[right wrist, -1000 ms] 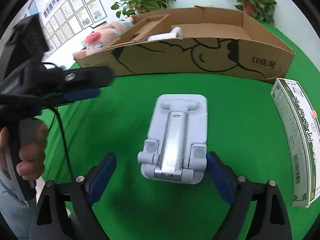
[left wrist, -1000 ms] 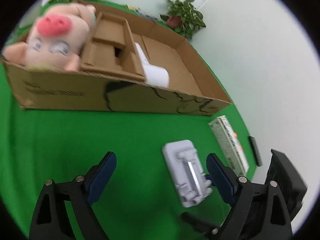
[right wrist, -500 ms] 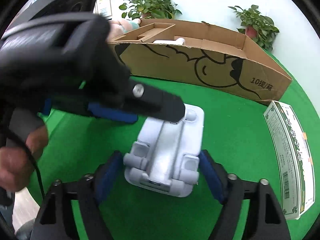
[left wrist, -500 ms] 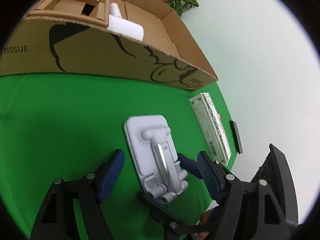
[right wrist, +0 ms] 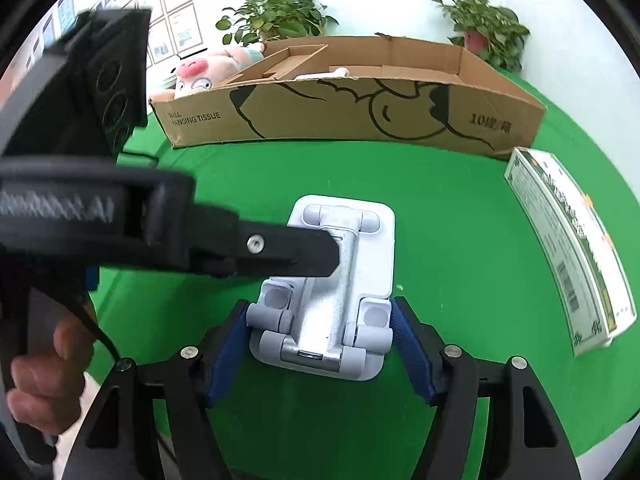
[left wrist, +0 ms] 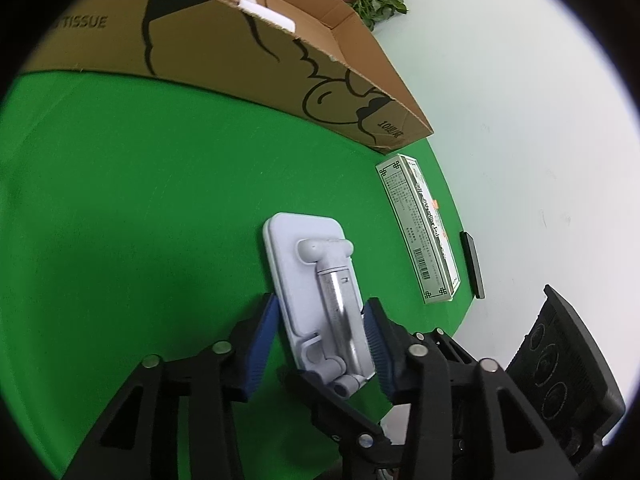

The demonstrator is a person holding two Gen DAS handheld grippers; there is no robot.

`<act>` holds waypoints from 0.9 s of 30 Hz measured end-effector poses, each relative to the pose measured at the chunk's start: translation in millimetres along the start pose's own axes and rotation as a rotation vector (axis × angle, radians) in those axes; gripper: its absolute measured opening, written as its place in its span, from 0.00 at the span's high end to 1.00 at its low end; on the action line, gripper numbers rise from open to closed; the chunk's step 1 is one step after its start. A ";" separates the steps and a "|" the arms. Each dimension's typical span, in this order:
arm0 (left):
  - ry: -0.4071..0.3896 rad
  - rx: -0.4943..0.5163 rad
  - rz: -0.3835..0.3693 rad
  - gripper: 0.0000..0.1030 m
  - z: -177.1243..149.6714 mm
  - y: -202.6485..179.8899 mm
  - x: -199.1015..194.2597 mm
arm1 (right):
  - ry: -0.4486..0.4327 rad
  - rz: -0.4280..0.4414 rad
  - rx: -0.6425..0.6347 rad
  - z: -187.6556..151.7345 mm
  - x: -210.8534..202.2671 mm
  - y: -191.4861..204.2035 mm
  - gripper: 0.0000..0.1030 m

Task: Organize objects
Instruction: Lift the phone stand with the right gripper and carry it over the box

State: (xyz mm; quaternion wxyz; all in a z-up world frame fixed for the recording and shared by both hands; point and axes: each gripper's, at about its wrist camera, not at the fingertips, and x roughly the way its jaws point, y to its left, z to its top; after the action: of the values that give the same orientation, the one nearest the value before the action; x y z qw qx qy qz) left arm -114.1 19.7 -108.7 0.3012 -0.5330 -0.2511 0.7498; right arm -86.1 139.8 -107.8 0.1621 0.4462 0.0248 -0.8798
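Fingers (left wrist: 262,330) of both grippers flank phone stand (left wrist: 320,292), level, low.

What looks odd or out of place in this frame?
Both grippers close on the same folded phone stand: the right gripper straddles its hinged end while the left gripper flanks it too. Nothing looks spilled or damaged.

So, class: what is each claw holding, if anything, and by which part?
Both claws grip the white phone stand: the right claw across its hinged near end, the left claw across its long side edges.
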 end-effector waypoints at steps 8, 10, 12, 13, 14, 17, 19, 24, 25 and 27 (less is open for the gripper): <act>-0.007 -0.012 0.020 0.67 -8.3 -2.4 -1.2 | -0.003 0.011 0.018 -13.6 -8.8 3.8 0.35; -0.011 -0.013 0.029 0.68 -9.5 -4.0 -3.0 | -0.006 0.008 0.018 -16.0 -10.1 5.0 0.35; -0.021 -0.005 0.032 0.68 -8.7 -7.4 -6.3 | -0.012 0.014 0.026 -14.5 -10.0 4.8 0.35; -0.028 0.002 0.031 0.68 -7.2 -10.6 -8.0 | -0.020 0.012 0.028 -11.7 -9.5 4.7 0.35; -0.037 0.009 0.031 0.68 -5.4 -13.6 -10.8 | -0.032 0.007 0.025 -9.1 -10.8 5.6 0.35; -0.076 0.047 0.033 0.72 2.4 -25.3 -23.2 | -0.075 -0.017 0.005 -3.5 -20.9 10.9 0.35; -0.099 0.082 0.051 0.87 9.5 -35.3 -30.4 | -0.096 -0.029 0.005 5.6 -22.8 11.1 0.36; -0.128 0.120 0.058 0.87 28.6 -51.3 -35.7 | -0.153 -0.046 0.001 23.0 -34.4 10.5 0.36; -0.135 0.125 0.059 0.87 30.6 -51.6 -39.3 | -0.161 -0.048 0.000 25.9 -35.6 10.7 0.36; -0.149 0.134 0.060 0.87 34.7 -56.9 -43.7 | -0.175 -0.049 -0.001 32.2 -37.5 9.5 0.36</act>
State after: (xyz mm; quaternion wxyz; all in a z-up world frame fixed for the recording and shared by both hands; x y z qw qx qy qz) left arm -125.7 25.8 -30.1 0.2942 -0.4616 -0.2059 0.8112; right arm -87.6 134.6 -57.7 0.1424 0.3667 0.0219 -0.9191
